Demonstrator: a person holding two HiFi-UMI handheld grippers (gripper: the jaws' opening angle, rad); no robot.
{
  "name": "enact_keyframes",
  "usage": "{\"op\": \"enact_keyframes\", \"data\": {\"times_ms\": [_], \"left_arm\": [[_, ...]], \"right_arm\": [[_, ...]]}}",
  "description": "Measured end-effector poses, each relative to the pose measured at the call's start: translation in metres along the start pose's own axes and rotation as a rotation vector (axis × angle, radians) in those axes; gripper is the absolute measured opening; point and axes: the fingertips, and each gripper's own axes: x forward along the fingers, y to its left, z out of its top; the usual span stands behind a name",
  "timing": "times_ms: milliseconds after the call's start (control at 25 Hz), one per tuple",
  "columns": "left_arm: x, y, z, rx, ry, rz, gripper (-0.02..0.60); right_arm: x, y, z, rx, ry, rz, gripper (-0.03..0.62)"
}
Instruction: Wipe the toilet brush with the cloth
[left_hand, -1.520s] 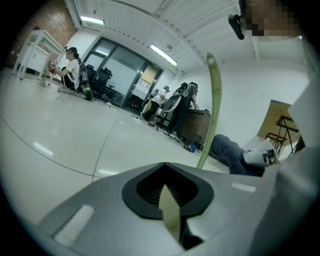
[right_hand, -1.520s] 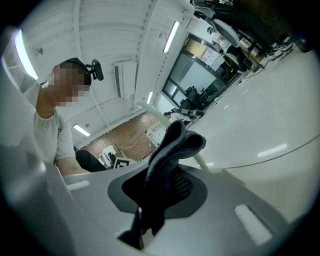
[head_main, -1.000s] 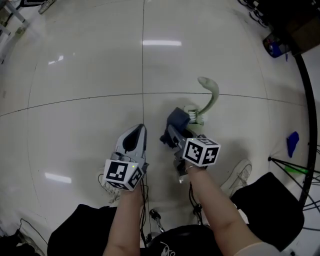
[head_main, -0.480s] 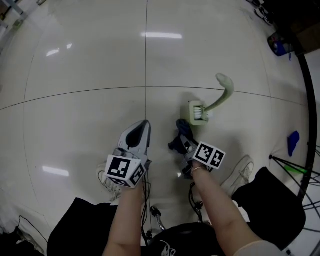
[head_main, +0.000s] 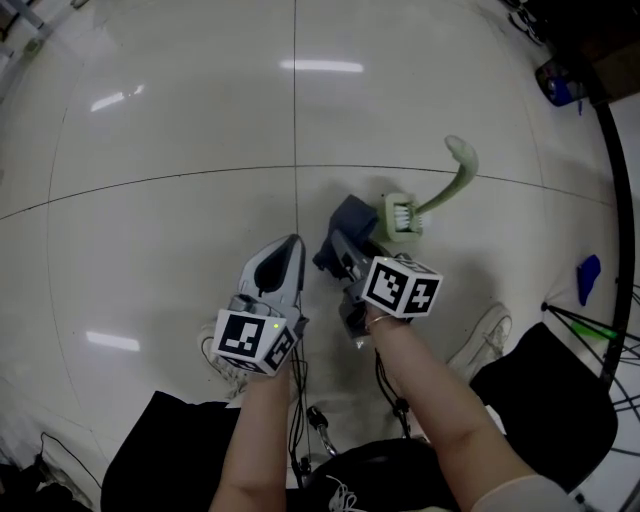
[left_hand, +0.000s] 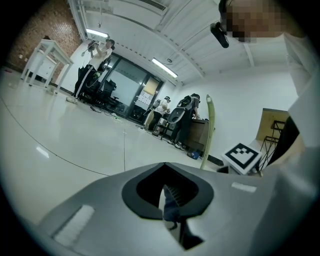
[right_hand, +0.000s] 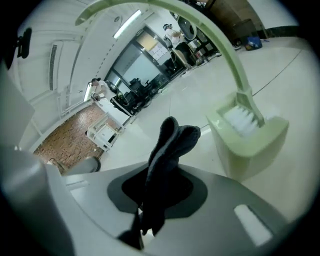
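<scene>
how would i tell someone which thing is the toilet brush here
On the glossy white tiled floor, look just beyond the right gripper, which holds a dark blue-grey cloth. The pale green plastic toilet brush stands there in a square holder of the same green; its long curved handle sets it apart from everything nearby.

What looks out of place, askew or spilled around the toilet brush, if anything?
Nothing stands out. The toilet brush sits in its holder on the floor, and the right gripper holds the cloth beside it; no spill shows.
</scene>
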Motion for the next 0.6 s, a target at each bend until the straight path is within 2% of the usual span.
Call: {"op": "enact_keyframes", "data": {"times_ms": [120,200,600], "left_arm": [[-0.001,0.000,-0.001,-0.006,0.002,-0.010,0.006],[-0.001,0.001,-0.001,-0.007,0.004,-0.017,0.006],[-0.002,-0.001,-0.015,0.004,0.045,-0.037,0.006]], "right_arm": [[0.014,-0.004,0.025,0.113,-0.063,-0.021,0.067],[0.018,-0.015,0.027,0.187,-0.079,-0.053,0.067],[-0.009,-0.086,-0.042,0.284,-0.005,-0.224,0.067]]}}
